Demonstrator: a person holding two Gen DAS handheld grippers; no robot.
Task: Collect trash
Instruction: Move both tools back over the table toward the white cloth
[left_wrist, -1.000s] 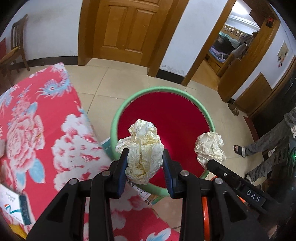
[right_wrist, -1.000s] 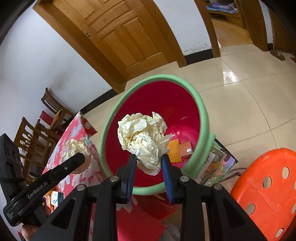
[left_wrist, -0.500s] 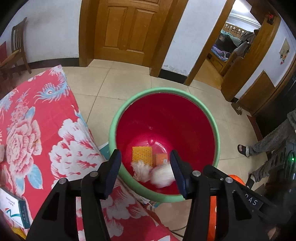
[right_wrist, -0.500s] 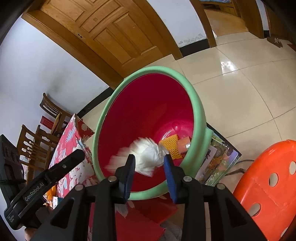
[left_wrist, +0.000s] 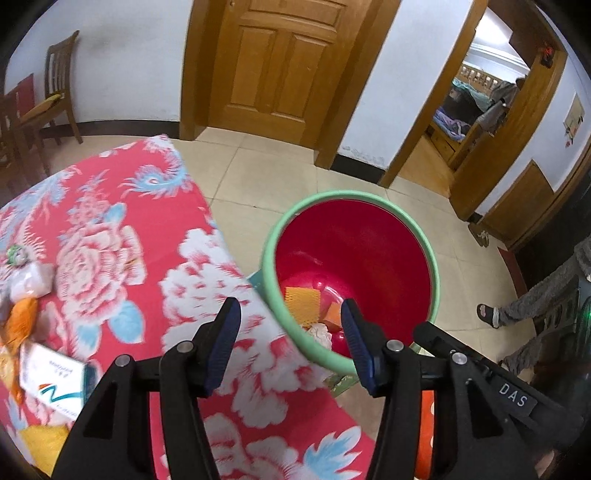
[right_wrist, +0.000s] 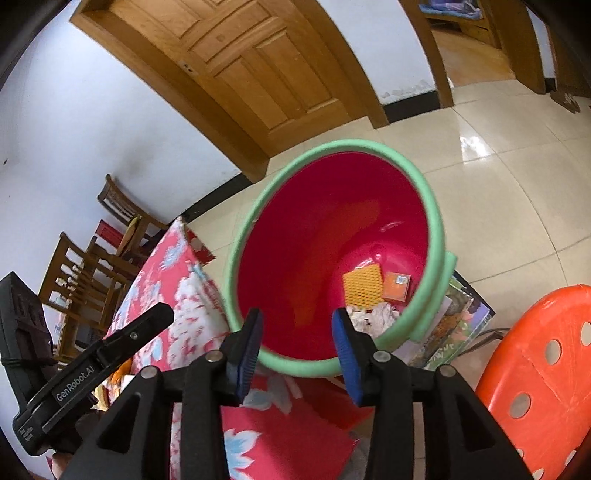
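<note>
Both paper wads, gripped a second ago, got dropped. Left gripper (left_wrist: 290, 341) and right gripper (right_wrist: 297, 341) now spread wide, empty. Crumpled paper (right_wrist: 373, 317) lies at the bottom of the red bin (left_wrist: 354, 199), near side, beside an orange mesh (right_wrist: 362, 286). More trash (left_wrist: 26, 321) sits left on the floral tablecloth (left_wrist: 122, 236); likely next.

Crumpled paper (left_wrist: 320, 333) low in the bin (left_wrist: 436, 273) sits half hidden behind the near rim, and the orange stool (right_wrist: 546, 373) runs off the lower right edge.
</note>
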